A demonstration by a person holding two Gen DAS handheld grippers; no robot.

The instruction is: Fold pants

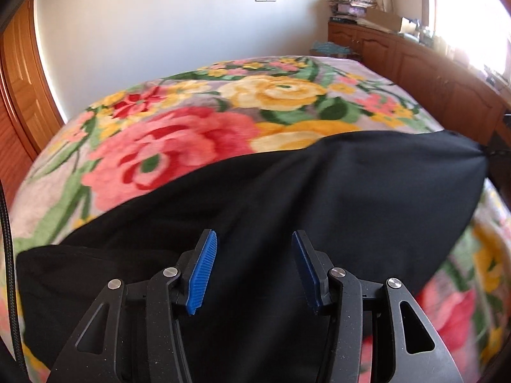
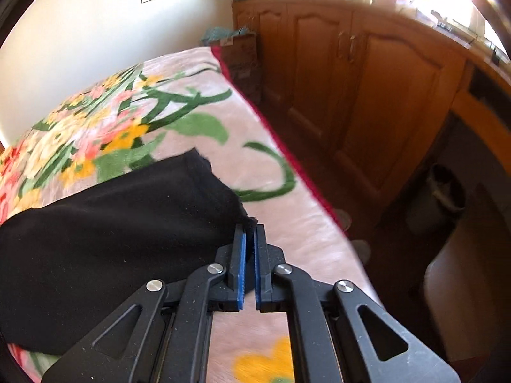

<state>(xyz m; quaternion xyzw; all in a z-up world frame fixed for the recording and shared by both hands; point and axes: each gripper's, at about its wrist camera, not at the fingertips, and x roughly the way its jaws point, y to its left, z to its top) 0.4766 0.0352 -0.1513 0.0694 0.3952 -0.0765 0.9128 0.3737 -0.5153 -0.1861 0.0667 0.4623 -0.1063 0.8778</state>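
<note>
Right gripper (image 2: pixel 250 233) jaws clamp black pants (image 2: pixel 111 223) corner on bed (image 2: pixel 303 223); left gripper (image 1: pixel 254 239) jaws apart, empty.

Both wrist cameras ride close above the floral blanket (image 1: pixel 179 140), tilted downward toward twelve o'clock along their fingers, the left over the black pants (image 1: pixel 319 198), the right nearer the bed's edge, sharing pants, blanket and wooden cabinets (image 2: pixel 367 73).

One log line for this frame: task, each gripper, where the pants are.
task: fold pants | left gripper: open above pants | right gripper: shut on pants corner | pants: on floral blanket, unfolded
</note>
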